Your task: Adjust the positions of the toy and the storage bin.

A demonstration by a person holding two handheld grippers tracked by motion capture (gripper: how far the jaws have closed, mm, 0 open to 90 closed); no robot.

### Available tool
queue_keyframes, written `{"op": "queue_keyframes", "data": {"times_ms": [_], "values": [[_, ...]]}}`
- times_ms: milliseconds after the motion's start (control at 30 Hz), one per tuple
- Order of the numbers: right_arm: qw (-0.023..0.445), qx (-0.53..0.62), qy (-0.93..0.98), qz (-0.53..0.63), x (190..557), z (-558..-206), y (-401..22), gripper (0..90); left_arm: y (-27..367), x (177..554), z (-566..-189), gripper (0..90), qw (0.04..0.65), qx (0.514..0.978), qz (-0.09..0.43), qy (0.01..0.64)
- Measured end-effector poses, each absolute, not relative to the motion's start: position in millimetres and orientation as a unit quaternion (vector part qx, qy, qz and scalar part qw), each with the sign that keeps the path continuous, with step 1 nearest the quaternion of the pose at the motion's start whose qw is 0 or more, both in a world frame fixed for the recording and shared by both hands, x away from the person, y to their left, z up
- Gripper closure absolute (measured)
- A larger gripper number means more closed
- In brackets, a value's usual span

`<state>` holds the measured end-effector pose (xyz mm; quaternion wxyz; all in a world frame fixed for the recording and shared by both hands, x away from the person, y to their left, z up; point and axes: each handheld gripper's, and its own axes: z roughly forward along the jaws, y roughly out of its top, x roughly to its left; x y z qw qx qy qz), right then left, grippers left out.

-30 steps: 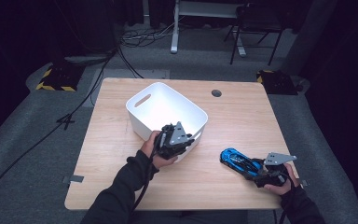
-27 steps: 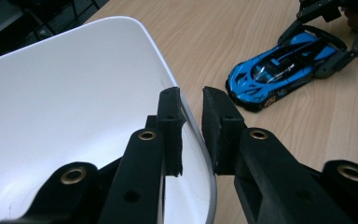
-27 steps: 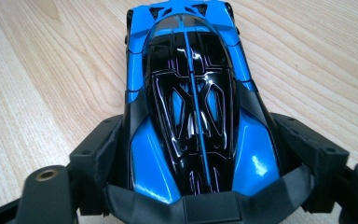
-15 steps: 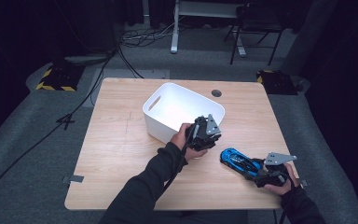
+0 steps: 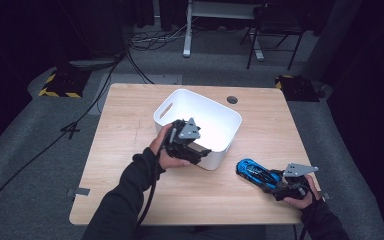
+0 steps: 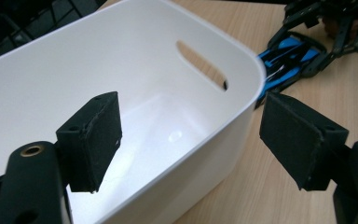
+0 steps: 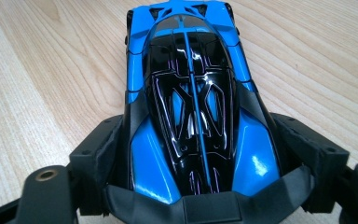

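A white plastic bin (image 5: 237, 120) stands empty in the middle of the table. My left gripper (image 5: 200, 150) is at its near wall. Its jaws have just been opening and now stand open astride the rim, one pad (image 6: 98, 135) inside the bin (image 6: 121, 60) and the other outside, neither pressing. A blue and black toy car (image 5: 255, 172) rests on the wood at the front right. My right gripper (image 5: 280, 187) is shut on the car's rear (image 7: 191, 93), with both pads against its sides.
The light wooden table (image 5: 130, 130) has a round cable hole (image 5: 232, 99) near its far edge. Beyond it are dark floor, cables and a chair. The bin's slot handle (image 6: 200, 63) faces the car (image 6: 284, 56).
The left gripper slid the bin to the right, then let go of its wall, opened and moved back left along the near rim. The right gripper and car stayed still.
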<state>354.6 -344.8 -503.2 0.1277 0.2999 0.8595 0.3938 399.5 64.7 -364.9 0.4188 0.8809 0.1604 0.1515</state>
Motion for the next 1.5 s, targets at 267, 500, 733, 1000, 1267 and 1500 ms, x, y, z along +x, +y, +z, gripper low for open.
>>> {"op": "queue_keyframes", "data": {"times_ms": [267,500,733,1000,1267,1500], "values": [[0.127,0.300,0.859,0.394,354.7,-503.1,-344.9,23.2,115.1,431.1,-380.2,30.4,0.386,0.895,0.129,0.182],[0.127,0.299,0.859,0.395,355.0,-503.3,-345.3,23.2,112.4,437.0,-385.4,34.7,0.400,0.895,0.116,0.159],[0.127,0.299,0.859,0.395,355.1,-503.2,-345.3,23.2,79.2,430.0,-385.3,60.3,0.369,0.917,0.112,0.103],[0.126,0.298,0.859,0.396,355.3,-503.2,-345.5,23.1,37.5,426.0,-384.9,74.2,0.361,0.919,0.138,0.082],[0.125,0.298,0.859,0.396,355.5,-503.3,-345.7,23.1,8.6,431.4,-385.0,73.8,0.357,0.918,0.146,0.095],[0.125,0.298,0.859,0.396,355.5,-503.3,-345.8,23.1,-5.8,434.9,-385.0,73.7,0.355,0.918,0.148,0.092]]}}
